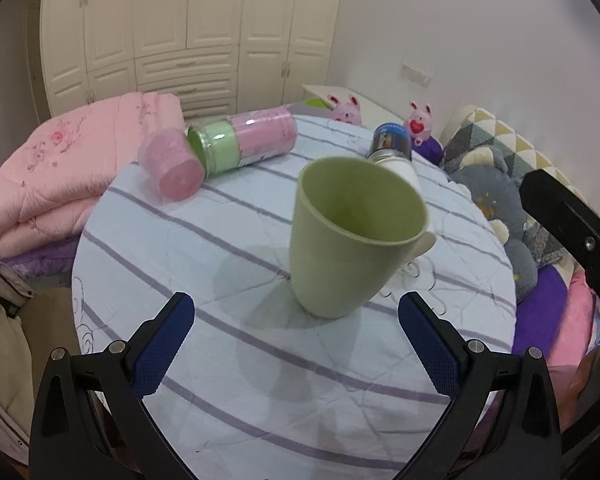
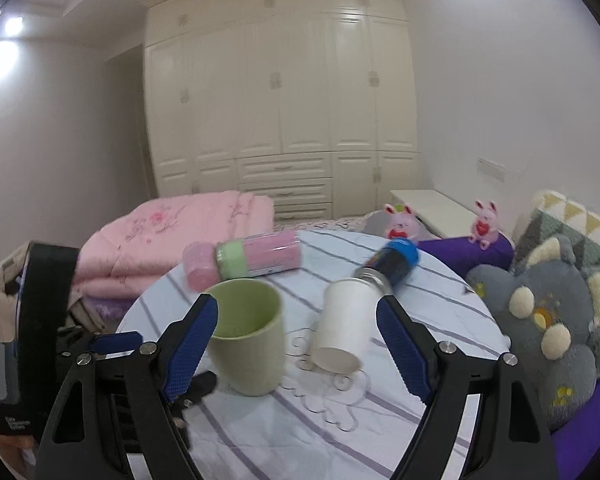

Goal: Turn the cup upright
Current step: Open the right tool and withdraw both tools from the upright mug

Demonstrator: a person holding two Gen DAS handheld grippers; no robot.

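Green cup (image 1: 352, 236) sits mouth-up on the striped table (image 1: 220, 360), so the flip looks done. Left gripper (image 1: 296, 344) and right gripper (image 2: 298, 344) both gape wide, holding nothing, probably released on purpose.

One green cup (image 1: 352, 236), one white cup (image 2: 342, 326), two pink rabbits (image 2: 400, 224), one flask (image 2: 392, 264).

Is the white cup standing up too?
No, the white cup lies tipped on its side on the table, beside the upright green cup.
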